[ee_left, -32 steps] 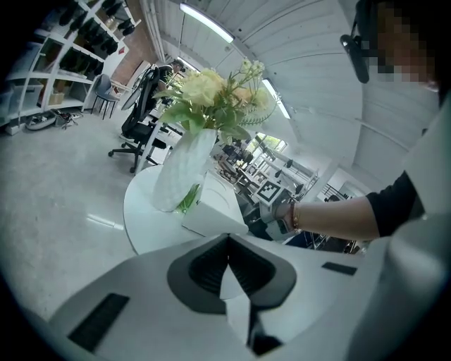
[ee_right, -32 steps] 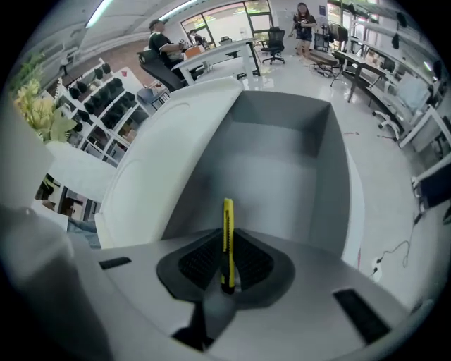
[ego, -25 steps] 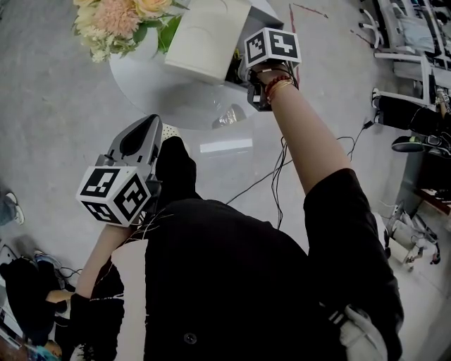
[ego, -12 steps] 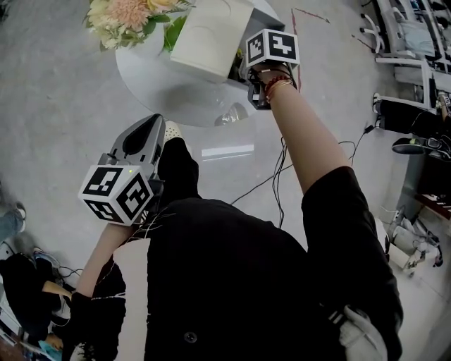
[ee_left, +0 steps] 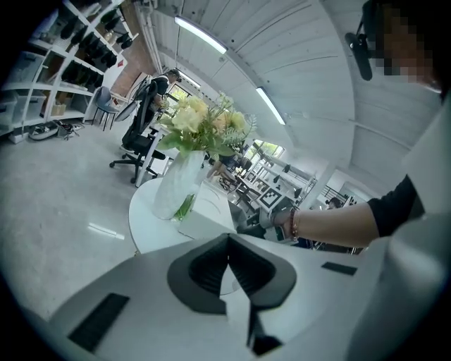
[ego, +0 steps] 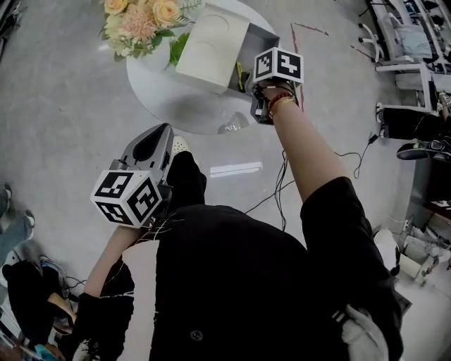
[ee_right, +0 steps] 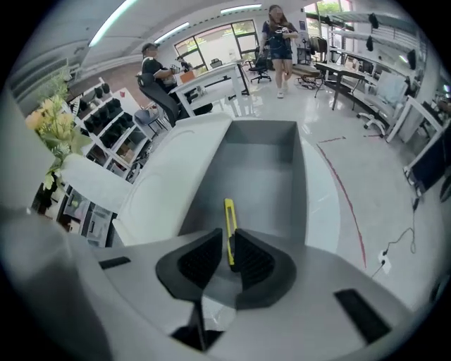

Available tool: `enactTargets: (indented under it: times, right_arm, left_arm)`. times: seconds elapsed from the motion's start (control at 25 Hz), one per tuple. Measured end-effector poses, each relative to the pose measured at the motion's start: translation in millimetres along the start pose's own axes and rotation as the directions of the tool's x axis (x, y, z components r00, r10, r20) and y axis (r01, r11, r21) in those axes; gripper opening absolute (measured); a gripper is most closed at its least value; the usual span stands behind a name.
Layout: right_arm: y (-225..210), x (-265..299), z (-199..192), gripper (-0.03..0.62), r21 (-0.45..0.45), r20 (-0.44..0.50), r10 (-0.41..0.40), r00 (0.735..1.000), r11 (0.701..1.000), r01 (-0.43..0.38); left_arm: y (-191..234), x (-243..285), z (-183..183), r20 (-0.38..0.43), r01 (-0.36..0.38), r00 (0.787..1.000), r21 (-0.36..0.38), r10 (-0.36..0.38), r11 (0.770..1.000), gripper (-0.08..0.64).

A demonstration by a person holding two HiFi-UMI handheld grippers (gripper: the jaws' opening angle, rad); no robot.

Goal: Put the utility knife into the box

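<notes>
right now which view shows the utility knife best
The right gripper view: the yellow utility knife sits edge-on between the right gripper's jaws, over the open grey box. The head view shows only a yellow sliver at the box. The left gripper view does not show it.

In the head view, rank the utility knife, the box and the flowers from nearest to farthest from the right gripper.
1. utility knife: between the jaws of the right gripper.
2. box: open, just ahead of the jaws.
3. flowers: on the table's left side, beyond the box.
</notes>
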State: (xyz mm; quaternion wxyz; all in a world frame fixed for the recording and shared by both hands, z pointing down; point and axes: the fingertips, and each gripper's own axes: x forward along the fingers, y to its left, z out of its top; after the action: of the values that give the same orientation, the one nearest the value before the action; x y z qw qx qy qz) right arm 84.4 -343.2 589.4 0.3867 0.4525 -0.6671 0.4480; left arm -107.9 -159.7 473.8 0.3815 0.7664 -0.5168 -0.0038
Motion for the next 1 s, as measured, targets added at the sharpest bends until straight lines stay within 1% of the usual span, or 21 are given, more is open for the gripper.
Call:
enactTargets:
  times: [0.16,0.28,0.4,0.52,0.64,0.8,0.92,1.0]
  right_arm:
    - [1.9,-29.2,-8.2,0.041,0.067,0.074,0.049,0.996,0.996,-0.054]
    - [10.3,-49.9,-20.6,0.026,0.122,0.12,0.101,0.988,0.986,-0.115]
    - [22.9,-72.1,-34.5,0.007,0.162,0.17,0.151,0.974,0.97,-0.179]
    - [39.0,-97.0,-42.6,0.006,0.198,0.232,0.209,0.95,0.946,-0.256]
    - [59.8,-123.8,-43.2,0.006,0.197,0.299,0.275,0.914,0.919,-0.341]
    - [82.4,-167.5,-38.9,0.006,0.123,0.398,0.334,0.855,0.904,-0.411]
    - [94.3,-201.3,-31.4,0.006,0.054,0.483,0.354,0.801,0.901,-0.43]
    - [99.1,-225.0,-26.8,0.006,0.005,0.551,0.357,0.754,0.902,-0.431]
  left_arm:
    - [-22.5,-0.1,15.7,0.016,0.026,1.0,0.015,-0.026,1.0,0.011]
    - [-40.7,2.0,25.9,0.023,0.051,0.998,0.037,-0.052,0.998,0.011]
    - [-62.2,4.1,32.8,0.02,0.082,0.996,0.06,-0.083,0.995,0.011]
    - [-82.0,9.9,44.0,0.022,0.118,0.993,0.08,-0.12,0.99,0.011]
    - [-98.2,17.7,60.9,0.032,0.154,0.987,0.113,-0.158,0.982,0.011]
    - [-120.8,21.6,81.0,0.054,0.172,0.981,0.185,-0.185,0.968,0.011]
    - [-131.9,22.7,89.6,0.068,0.162,0.981,0.237,-0.183,0.958,0.011]
    - [-138.5,21.7,92.7,0.081,0.158,0.98,0.255,-0.184,0.954,0.011]
